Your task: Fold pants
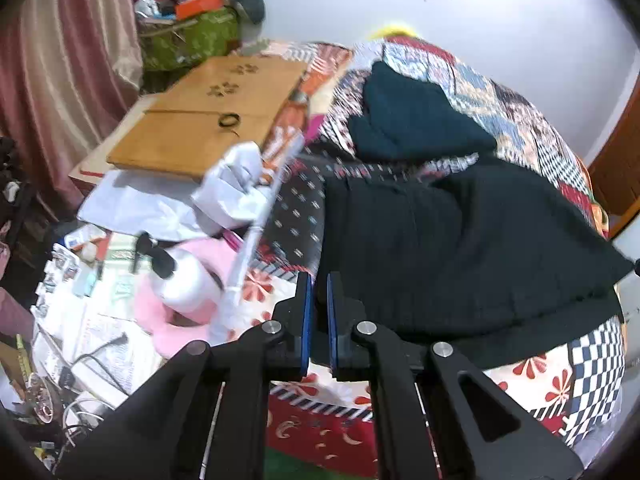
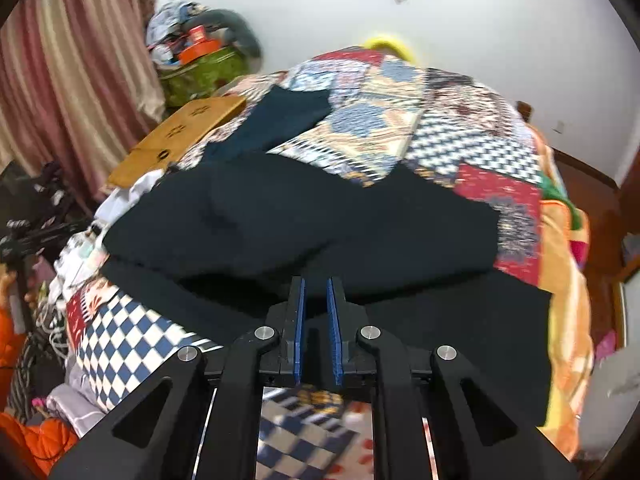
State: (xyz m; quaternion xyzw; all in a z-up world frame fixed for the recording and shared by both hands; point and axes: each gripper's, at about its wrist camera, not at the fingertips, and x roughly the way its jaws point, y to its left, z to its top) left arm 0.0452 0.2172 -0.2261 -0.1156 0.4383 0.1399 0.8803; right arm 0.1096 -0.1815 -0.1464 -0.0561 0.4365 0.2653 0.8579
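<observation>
Right wrist view: one pair of dark pants [image 2: 320, 216] lies spread across one patchwork quilt [image 2: 460, 140], and the right gripper [image 2: 317, 284] hangs at their near edge, its two fingers a narrow gap apart, though I cannot tell whether cloth is pinched. In the left view the left gripper [image 1: 318, 280] is likewise nearly closed at the pants' left near corner, grip unclear; one wooden board [image 1: 200, 120] sits far left.

Wall [image 2: 500, 40]: plain white, bright.
Curtain [image 2: 80, 60]: pink/beige stripes, left side.
Bed quilt [image 2: 460, 136]: patchwork, multi-colour.
Door [image 1: 618, 160]: brown wood, far right.
</observation>
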